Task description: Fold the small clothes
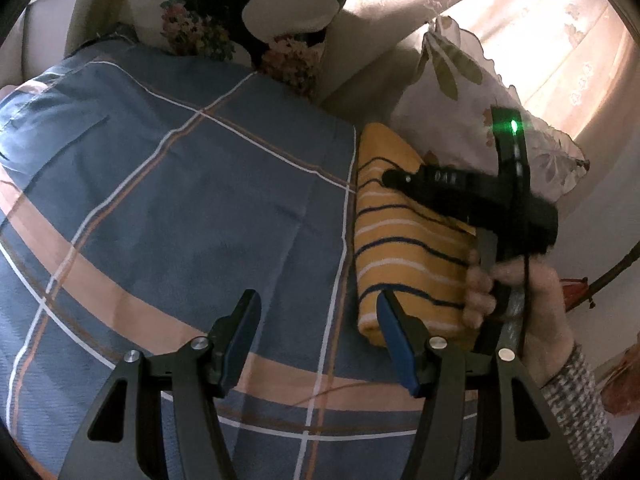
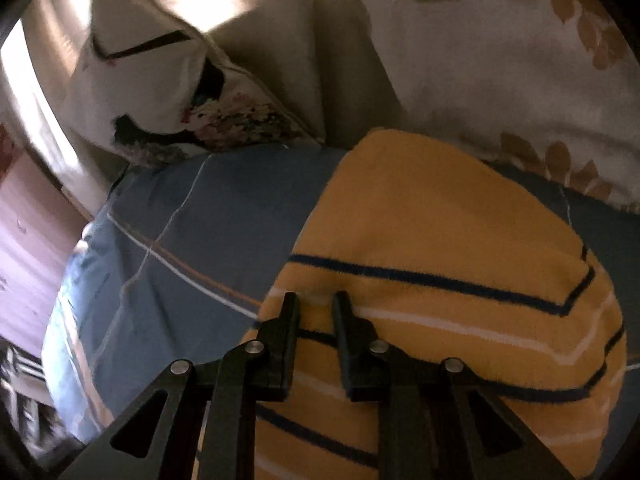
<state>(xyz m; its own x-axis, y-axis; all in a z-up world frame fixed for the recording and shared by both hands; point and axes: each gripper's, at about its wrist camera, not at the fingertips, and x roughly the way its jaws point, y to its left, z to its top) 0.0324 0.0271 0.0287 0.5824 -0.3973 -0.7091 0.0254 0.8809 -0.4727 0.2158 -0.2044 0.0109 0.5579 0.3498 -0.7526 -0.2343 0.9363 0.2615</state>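
Observation:
A folded yellow garment [image 1: 404, 240] with navy and white stripes lies on the blue plaid bedsheet [image 1: 160, 184], near the pillows. My left gripper [image 1: 316, 316] is open and empty, hovering over the sheet with its right finger beside the garment's near corner. In the left wrist view the right gripper's body [image 1: 472, 196] rests over the garment, held by a hand. In the right wrist view the right gripper [image 2: 316, 300] stands just above the garment [image 2: 440, 248], its jaws a narrow gap apart with no cloth between them.
A floral pillow [image 1: 224, 12] leans at the head of the bed. A leaf-print pillow [image 1: 472, 92] lies right behind the garment and also shows in the right wrist view [image 2: 500, 60]. Bright curtains [image 1: 560, 40] hang at the right.

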